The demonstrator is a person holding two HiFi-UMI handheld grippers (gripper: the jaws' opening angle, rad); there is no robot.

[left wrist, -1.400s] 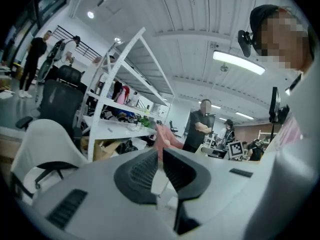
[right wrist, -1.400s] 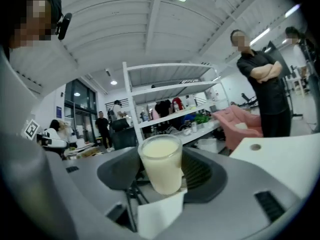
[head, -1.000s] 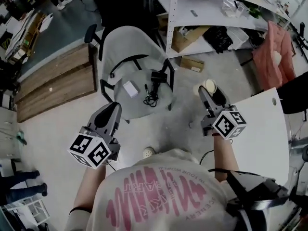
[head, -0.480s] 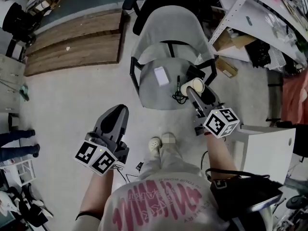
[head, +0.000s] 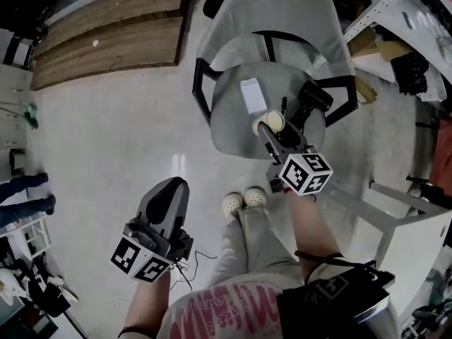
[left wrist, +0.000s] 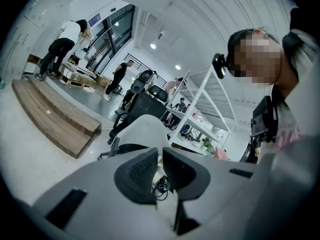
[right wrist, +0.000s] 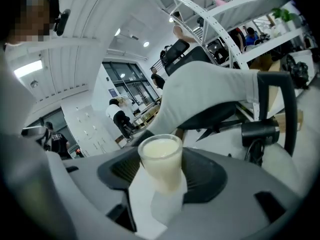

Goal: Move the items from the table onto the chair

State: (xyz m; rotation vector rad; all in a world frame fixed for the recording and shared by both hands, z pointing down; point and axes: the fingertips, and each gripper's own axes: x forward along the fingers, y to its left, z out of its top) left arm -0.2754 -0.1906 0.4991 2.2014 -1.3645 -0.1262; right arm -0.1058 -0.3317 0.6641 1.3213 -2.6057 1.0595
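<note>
My right gripper [head: 272,128] is shut on a small glass cup [head: 271,122] filled with something cream-coloured, and holds it just above the grey chair seat [head: 229,129]. In the right gripper view the cup [right wrist: 161,160] stands upright between the dark pads, with the chair back [right wrist: 210,86] behind it. On the seat lie a white box [head: 253,95] and a black adapter [head: 311,98] with its cable. My left gripper [head: 171,189] hangs low at the left over the floor, jaws together and empty; its pads [left wrist: 145,170] nearly touch.
A white table [head: 417,235] stands at the right, behind my right arm. A metal shelf rack [head: 395,2] with boxes rises at the top right. A wooden platform [head: 106,30] lies on the floor at the top left. People stand further back.
The person has stepped up to the chair. My right gripper has carried the cup from beside the table to over the seat. The left gripper has stayed low at the left.
</note>
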